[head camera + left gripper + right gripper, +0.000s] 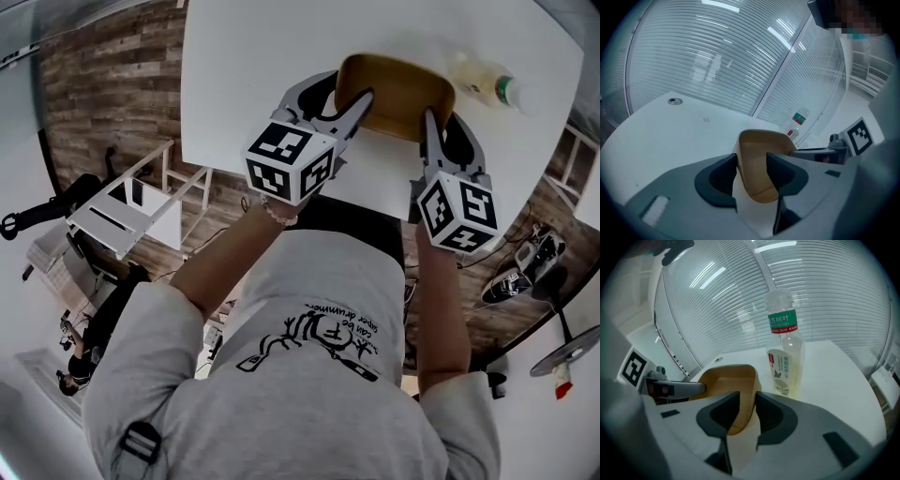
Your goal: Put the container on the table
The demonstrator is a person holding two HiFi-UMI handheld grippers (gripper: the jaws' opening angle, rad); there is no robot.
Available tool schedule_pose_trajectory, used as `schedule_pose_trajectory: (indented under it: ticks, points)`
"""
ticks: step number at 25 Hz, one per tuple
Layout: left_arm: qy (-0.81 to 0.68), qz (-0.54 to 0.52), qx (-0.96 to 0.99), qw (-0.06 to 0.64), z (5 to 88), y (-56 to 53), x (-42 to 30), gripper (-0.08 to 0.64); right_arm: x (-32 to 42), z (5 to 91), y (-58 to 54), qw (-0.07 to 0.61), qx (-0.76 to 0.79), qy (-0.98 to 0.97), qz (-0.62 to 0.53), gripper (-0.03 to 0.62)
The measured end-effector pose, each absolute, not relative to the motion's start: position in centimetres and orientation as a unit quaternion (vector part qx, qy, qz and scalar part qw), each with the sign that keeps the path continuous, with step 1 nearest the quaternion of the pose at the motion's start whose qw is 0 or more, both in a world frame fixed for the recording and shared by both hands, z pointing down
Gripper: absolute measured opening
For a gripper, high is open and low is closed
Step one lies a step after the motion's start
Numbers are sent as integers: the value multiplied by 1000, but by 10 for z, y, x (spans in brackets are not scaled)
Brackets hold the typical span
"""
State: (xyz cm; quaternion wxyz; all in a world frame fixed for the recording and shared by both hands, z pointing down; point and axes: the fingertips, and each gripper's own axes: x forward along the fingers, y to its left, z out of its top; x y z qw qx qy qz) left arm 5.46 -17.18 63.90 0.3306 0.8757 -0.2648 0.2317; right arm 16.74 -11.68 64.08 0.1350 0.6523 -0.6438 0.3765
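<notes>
A tan container (398,94) with a rounded rim rests on the white table (262,56) near its front edge. My left gripper (342,89) straddles the container's left rim. In the left gripper view the jaws of this gripper (752,164) stand apart, one outside the wall and one over the inside of the container (761,159). My right gripper (442,120) is at the right rim. In the right gripper view that gripper (747,401) is shut on the wall of the container (724,385).
A clear bottle (487,84) with a green-and-white label stands just right of the container, close to the right gripper. A small round metal fitting (674,101) sits far off on the table. A white shelf unit (131,211) stands on the wooden floor at left.
</notes>
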Motion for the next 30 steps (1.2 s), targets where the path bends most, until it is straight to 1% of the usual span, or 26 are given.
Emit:
schedule_pose_trajectory:
  ticks: [22, 30]
  points:
    - [-269, 275, 870, 308, 689, -178, 59, 187, 168, 692, -118, 147, 645, -636, 397, 100]
    - [-276, 280, 869, 301, 683, -179, 55, 187, 166, 682, -119, 151, 648, -640, 384, 101]
